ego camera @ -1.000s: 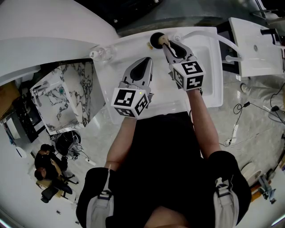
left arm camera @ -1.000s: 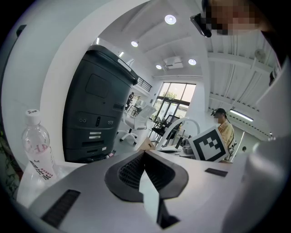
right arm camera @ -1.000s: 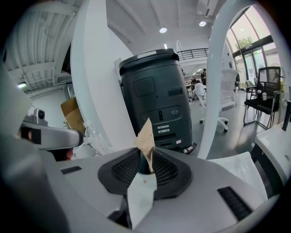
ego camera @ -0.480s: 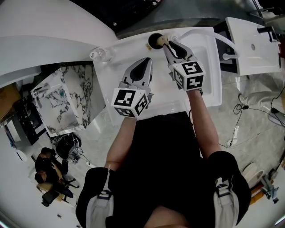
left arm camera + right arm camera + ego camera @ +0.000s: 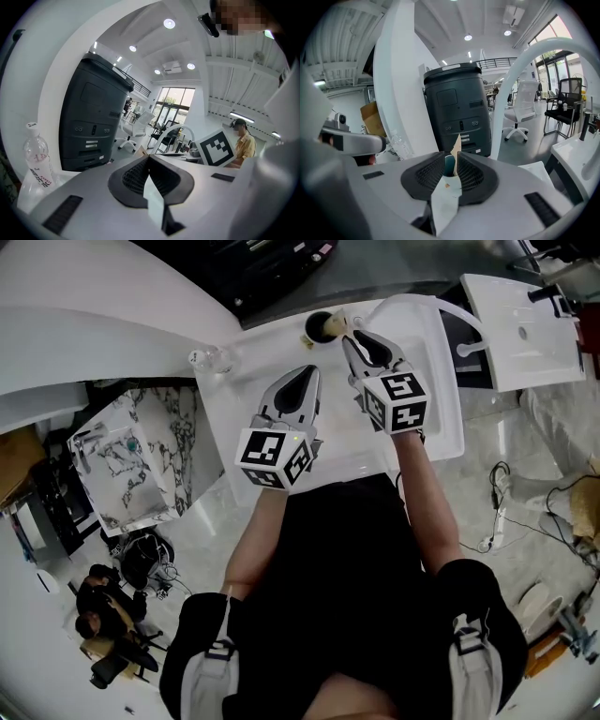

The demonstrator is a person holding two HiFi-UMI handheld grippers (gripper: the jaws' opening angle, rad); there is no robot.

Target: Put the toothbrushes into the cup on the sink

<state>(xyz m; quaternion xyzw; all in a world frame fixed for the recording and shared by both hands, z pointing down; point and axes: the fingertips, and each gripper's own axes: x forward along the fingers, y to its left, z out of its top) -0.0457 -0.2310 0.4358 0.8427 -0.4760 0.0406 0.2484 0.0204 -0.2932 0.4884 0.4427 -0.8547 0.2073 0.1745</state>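
Two grippers hang over the sink (image 5: 225, 427). The left gripper (image 5: 306, 371) is closed and empty. The right gripper (image 5: 351, 336) clamps a toothbrush (image 5: 454, 144), its end just beside the cup (image 5: 317, 327).

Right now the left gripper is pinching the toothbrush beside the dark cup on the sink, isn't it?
No, it is the right gripper whose fingers pinch the toothbrush, as the right gripper view shows. The left gripper is shut on nothing. The toothbrush is indeed beside the dark cup on the sink.

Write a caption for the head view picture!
Right claw holds a toothbrush at the cup; left claw is shut.
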